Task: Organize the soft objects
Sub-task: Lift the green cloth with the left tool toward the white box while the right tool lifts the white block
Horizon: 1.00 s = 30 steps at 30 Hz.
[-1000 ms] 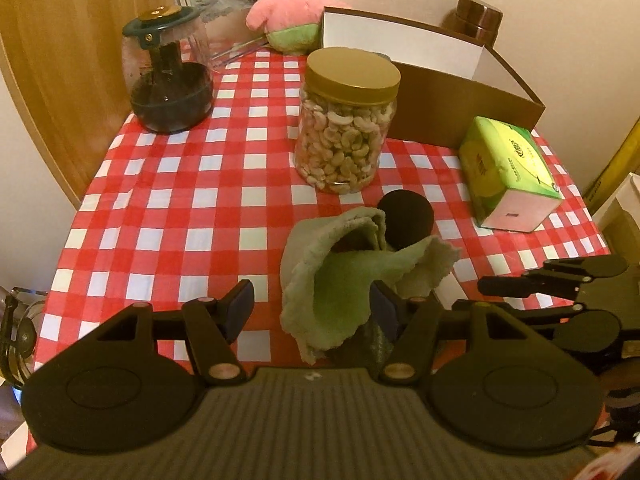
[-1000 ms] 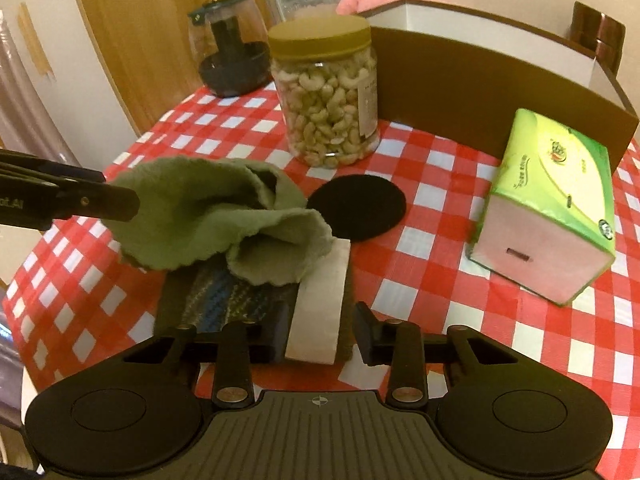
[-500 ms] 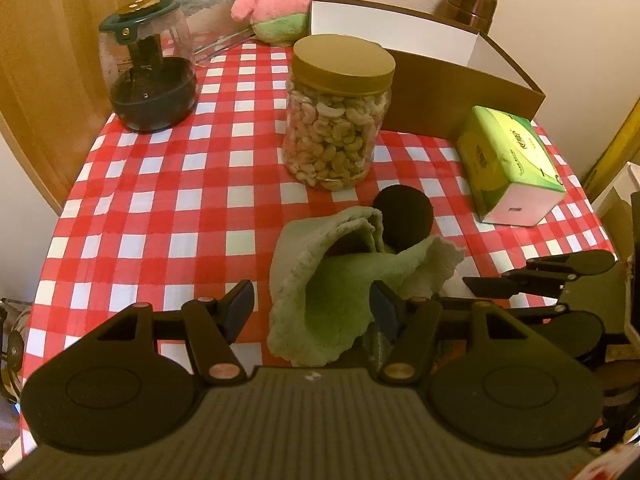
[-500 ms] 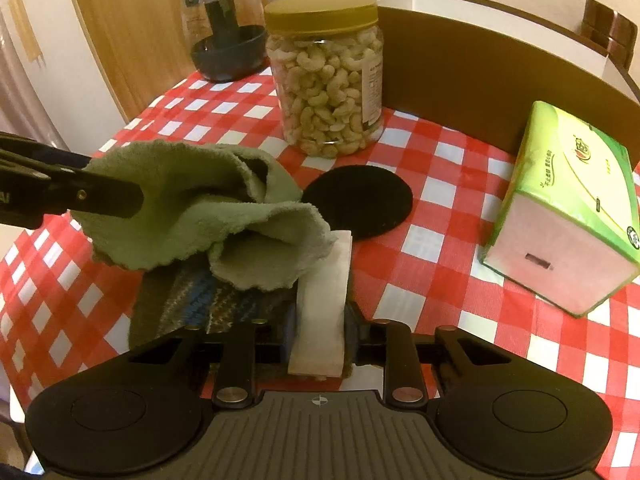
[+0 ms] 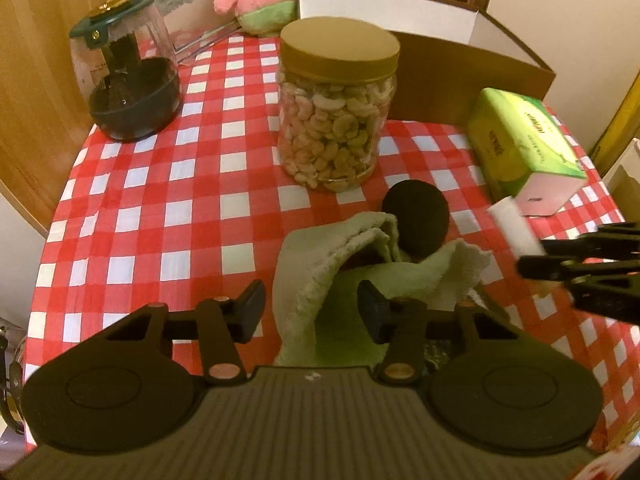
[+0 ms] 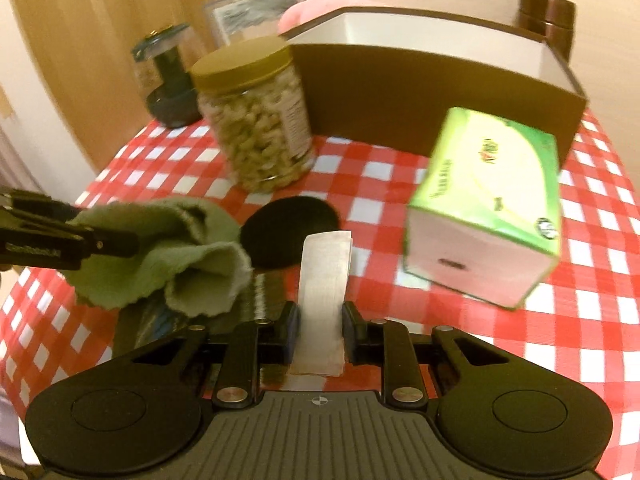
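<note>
Now the right gripper was clamped on a white pad lifted above the checked cloth – the left gripper had just been closing, jaws still apart around a green towel, which lay crumpled beside a black disc, near the nut jar.

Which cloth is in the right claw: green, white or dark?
The white folded cloth, pinched upright in the right claw; the green towel lies beside it.

right gripper clamped white pad, lifted; left gripper narrowing
</note>
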Each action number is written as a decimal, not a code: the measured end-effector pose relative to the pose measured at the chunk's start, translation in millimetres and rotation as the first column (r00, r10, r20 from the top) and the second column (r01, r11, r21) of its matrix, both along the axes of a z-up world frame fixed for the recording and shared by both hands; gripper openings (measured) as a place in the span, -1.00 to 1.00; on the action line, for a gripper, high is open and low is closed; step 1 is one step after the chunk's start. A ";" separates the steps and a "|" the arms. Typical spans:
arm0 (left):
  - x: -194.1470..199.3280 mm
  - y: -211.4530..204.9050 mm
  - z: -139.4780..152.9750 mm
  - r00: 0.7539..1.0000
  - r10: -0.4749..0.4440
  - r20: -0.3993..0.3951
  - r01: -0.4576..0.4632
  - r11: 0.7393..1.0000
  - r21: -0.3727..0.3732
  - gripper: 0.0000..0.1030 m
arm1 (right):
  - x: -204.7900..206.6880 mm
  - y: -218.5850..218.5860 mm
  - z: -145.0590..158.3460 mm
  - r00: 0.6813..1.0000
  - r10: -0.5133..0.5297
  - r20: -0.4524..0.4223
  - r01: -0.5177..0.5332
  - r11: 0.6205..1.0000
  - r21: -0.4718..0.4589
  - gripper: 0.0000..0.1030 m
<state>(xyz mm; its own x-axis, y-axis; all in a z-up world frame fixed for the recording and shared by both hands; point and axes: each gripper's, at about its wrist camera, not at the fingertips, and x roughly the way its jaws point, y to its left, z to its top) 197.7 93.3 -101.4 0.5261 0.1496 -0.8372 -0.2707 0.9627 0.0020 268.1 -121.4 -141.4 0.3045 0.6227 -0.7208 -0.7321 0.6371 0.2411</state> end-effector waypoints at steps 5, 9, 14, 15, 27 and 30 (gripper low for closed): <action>3.3 6.0 -2.3 1.000 0.002 -0.004 -0.002 1.000 -0.007 -0.74 | 4.0 -14.3 3.9 0.999 -0.039 -0.001 0.039 0.999 0.010 -0.54; -3.7 11.9 9.3 0.999 0.038 0.033 -0.037 0.999 -0.029 -0.87 | 5.3 -25.2 8.1 0.998 -0.058 -0.004 0.058 0.998 0.020 -0.54; -16.0 14.6 36.4 0.992 0.064 0.104 -0.060 0.998 -0.035 -0.88 | 3.9 -37.4 20.6 0.997 -0.071 0.006 0.070 0.997 0.043 -0.54; -19.3 15.0 42.8 0.990 0.069 0.121 -0.065 0.997 -0.037 -0.88 | 3.6 -39.5 23.4 0.997 -0.072 0.010 0.072 0.996 0.049 -0.54; -55.5 12.4 107.9 0.959 0.101 0.265 -0.105 0.994 0.004 -0.88 | -2.7 -63.1 46.8 0.996 -0.083 0.033 0.080 0.991 0.103 -0.54; -60.0 5.7 119.6 0.952 0.091 0.293 -0.097 0.995 0.006 -0.88 | -4.8 -69.9 50.1 0.996 -0.087 0.032 0.083 0.990 0.112 -0.54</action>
<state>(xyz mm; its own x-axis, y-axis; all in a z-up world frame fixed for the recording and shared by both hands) 137.8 99.0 18.2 0.7298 0.2252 -0.6455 -0.3518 0.9333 -0.0721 263.3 -191.4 -91.4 0.3841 0.6689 -0.6364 -0.6863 0.6680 0.2879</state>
